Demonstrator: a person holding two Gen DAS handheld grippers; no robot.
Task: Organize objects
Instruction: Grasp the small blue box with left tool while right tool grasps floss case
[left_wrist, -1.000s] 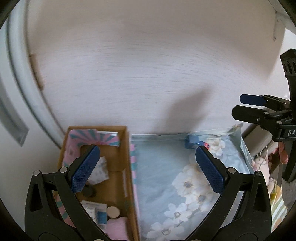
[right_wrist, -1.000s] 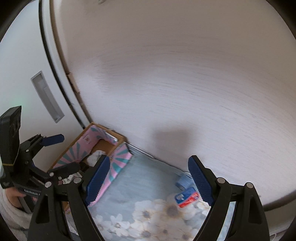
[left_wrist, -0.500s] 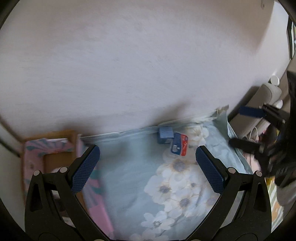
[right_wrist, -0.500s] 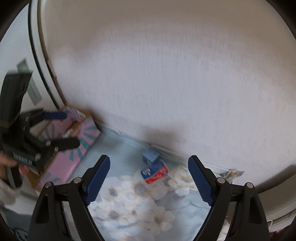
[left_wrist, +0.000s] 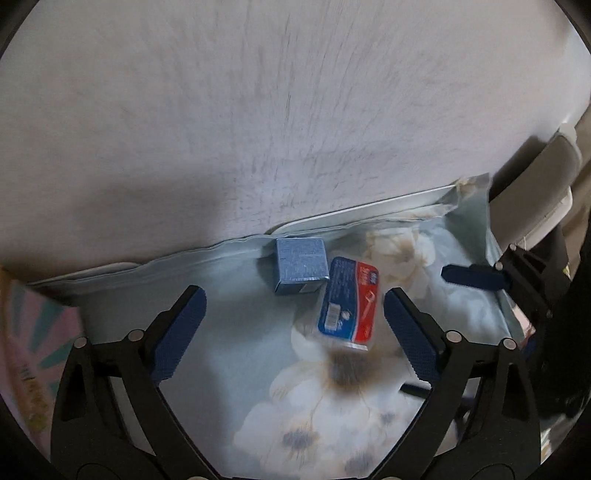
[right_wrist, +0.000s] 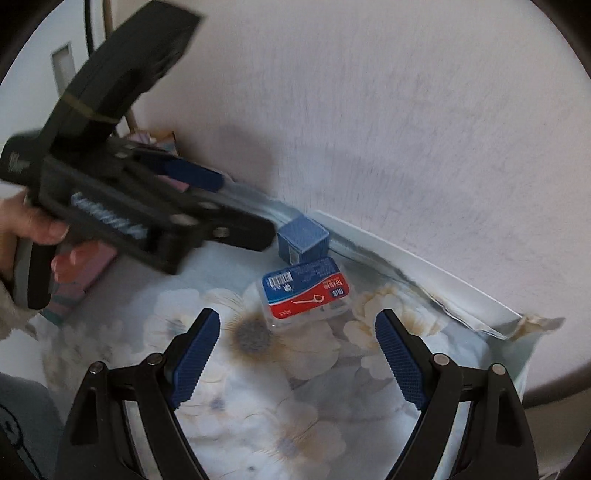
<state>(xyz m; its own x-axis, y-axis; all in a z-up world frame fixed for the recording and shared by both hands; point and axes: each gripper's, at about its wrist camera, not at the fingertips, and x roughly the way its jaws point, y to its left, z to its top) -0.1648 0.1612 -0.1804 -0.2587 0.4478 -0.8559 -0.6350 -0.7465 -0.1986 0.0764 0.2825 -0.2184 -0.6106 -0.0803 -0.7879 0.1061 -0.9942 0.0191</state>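
A small blue cardboard box (left_wrist: 301, 270) lies on the floral cloth (left_wrist: 221, 332) against the wall. Touching it is a clear flosser box with a blue and red label (left_wrist: 349, 304). Both also show in the right wrist view: the blue box (right_wrist: 303, 240) and the flosser box (right_wrist: 306, 293). My left gripper (left_wrist: 293, 321) is open and empty, just short of the two boxes. My right gripper (right_wrist: 297, 350) is open and empty, close in front of the flosser box. The left gripper also shows in the right wrist view, at the left beside the blue box.
A white textured wall (left_wrist: 295, 129) rises right behind the boxes. A pink patterned storage box (left_wrist: 33, 332) sits at the far left of the cloth. The cloth's crumpled corner (right_wrist: 535, 325) hangs over the table edge at the right.
Both grippers have swung away from the pink storage box and moved in close to the blue box and the flosser box. Both stay open.
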